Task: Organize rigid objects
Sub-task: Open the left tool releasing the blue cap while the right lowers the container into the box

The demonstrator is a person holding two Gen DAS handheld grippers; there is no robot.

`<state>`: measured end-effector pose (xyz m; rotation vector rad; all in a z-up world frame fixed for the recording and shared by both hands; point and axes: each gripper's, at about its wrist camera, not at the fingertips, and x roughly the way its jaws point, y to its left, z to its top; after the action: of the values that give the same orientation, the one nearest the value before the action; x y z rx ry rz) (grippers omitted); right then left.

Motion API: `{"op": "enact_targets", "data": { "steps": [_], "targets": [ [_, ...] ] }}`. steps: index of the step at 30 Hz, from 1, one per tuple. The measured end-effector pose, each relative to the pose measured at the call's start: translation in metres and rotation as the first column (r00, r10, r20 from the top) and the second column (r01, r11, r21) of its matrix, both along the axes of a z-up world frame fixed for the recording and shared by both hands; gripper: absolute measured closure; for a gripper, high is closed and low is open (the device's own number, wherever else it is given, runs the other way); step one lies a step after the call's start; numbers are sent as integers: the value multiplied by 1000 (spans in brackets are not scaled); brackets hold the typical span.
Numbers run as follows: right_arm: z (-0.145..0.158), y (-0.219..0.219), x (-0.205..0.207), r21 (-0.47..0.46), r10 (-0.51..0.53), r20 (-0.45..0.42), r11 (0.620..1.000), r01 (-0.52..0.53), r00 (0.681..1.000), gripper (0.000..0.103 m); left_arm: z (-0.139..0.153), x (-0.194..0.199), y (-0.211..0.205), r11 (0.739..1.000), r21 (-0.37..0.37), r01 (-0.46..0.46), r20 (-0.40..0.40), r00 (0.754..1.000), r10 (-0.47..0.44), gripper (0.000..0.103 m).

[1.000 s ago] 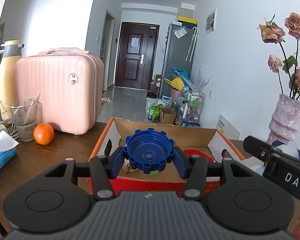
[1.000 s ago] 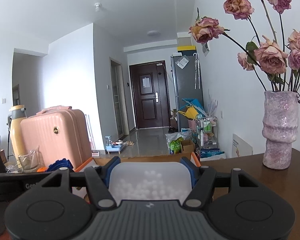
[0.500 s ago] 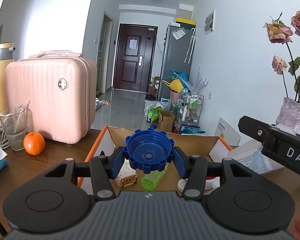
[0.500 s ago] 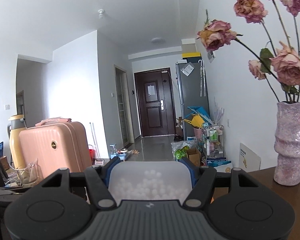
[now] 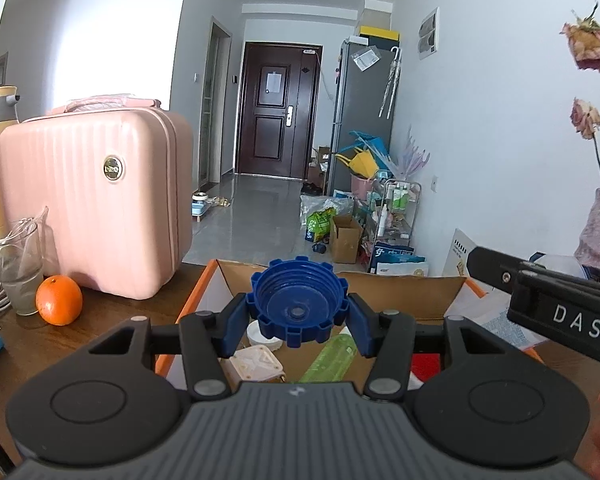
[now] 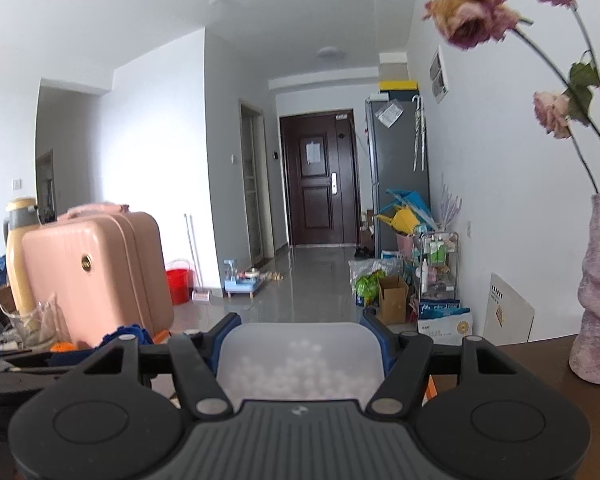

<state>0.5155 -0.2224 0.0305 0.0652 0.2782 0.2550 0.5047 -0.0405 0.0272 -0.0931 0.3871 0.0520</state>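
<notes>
My left gripper (image 5: 298, 316) is closed on a blue notched cap (image 5: 296, 306), its blue fingers (image 5: 236, 322) pressing the cap's two sides, hollow side facing my camera. The cap hangs directly above an open cardboard box (image 5: 400, 284) with orange edges, so the drop lies straight below and slightly ahead. Inside the box I see a green bottle (image 5: 332, 358), lying with its long axis running away from me toward the far right, a cream square item (image 5: 256, 364) and a white round lid (image 5: 264, 332).

My right gripper (image 6: 300, 356) grips a translucent container (image 6: 300, 360) of small white balls by its side walls. In the left view its black body (image 5: 556, 308) sits just right of the box. I judge the left hand the nearer to the box opening.

The box rests on a dark wooden worktop (image 5: 100, 320), alongside an orange (image 5: 59, 300), a glass cup (image 5: 16, 264), a pink suitcase (image 5: 96, 208) and a textured pink vase (image 6: 598, 304) of dried roses. Beyond lies a grey-tiled hallway ending at a dark door (image 5: 278, 110).
</notes>
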Motion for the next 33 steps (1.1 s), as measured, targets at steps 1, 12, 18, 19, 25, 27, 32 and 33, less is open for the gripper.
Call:
{"op": "enact_targets", "data": {
  "steps": [1,12,18,19,25,27,32,33],
  "targets": [
    [0,0,3,-4,2,-9,1000,-2,1000,38,-1,2,0,1000,2,-2,-3,1000,2,49],
    [-1,4,40,-58,26,-89,998,-31,996,38,-8,25,-4,999,35,-13,-32,999,14,49],
    [-5,9,58,-70,31,-131,997,-41,991,38,-13,37,-5,998,62,-6,-67,998,10,49],
    [-5,9,61,-69,35,-134,997,-45,990,38,-13,39,-5,998,67,-6,-70,997,11,49],
    [-8,14,69,-82,55,-168,994,-70,984,38,-17,47,-3,997,83,2,-122,993,9,44],
    [-6,14,69,-82,51,-175,994,-66,983,30,-18,47,-4,995,95,-7,-131,991,19,24],
    [-2,12,65,-95,33,-189,994,-52,981,15,-13,42,0,991,120,-55,-133,989,71,0],
    [-1,11,65,-98,27,-192,994,-47,981,13,-13,43,2,991,119,-56,-142,987,72,0]
  ]
}}
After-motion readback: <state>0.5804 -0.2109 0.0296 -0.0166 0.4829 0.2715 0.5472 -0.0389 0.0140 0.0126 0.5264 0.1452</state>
